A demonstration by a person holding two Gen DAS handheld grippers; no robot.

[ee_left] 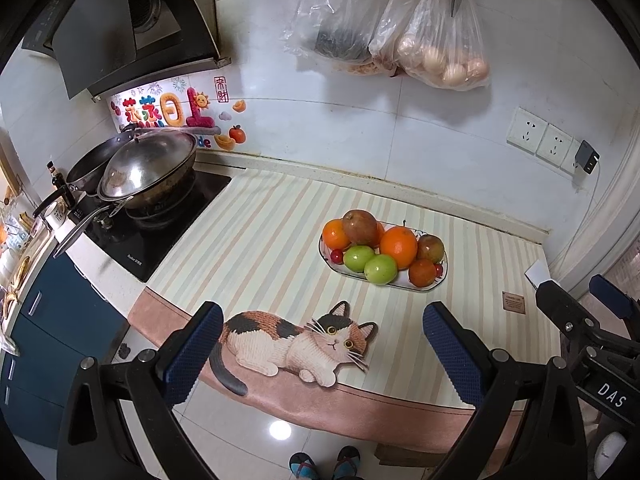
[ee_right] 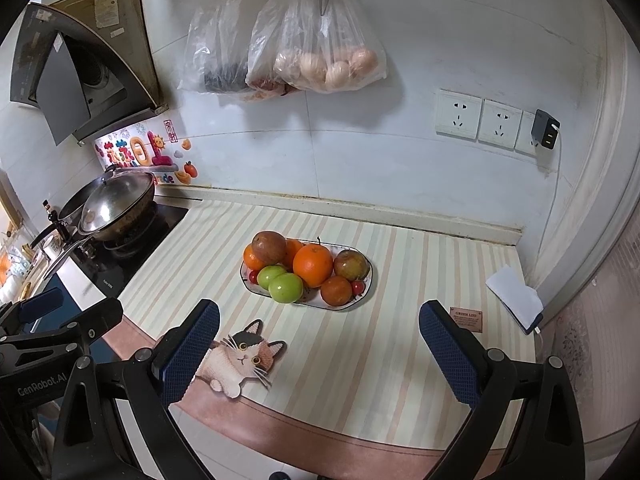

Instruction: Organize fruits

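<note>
The striped mat (ee_right: 360, 360) held no loose fruit. All the fruit lay piled on the oval plate (ee_right: 370, 278) toward the far side: oranges (ee_right: 313, 265), green fruits (ee_right: 285, 287), small red ones (ee_right: 357, 287). That suits either sorted or awaiting sorting. The left gripper (ee_left: 322, 354) and right gripper (ee_right: 320, 354) hovered near, fingers spread wide, holding nothing.

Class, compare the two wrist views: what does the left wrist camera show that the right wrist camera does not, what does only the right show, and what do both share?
Only the left wrist view shows the whole cat-shaped mat, the person's slippers on the floor, and the right gripper.

Only the right wrist view shows the white paper packet by the wall and the left gripper.

Both show the plate of fruit, the wok, the bagged eggs and the wall sockets.
</note>
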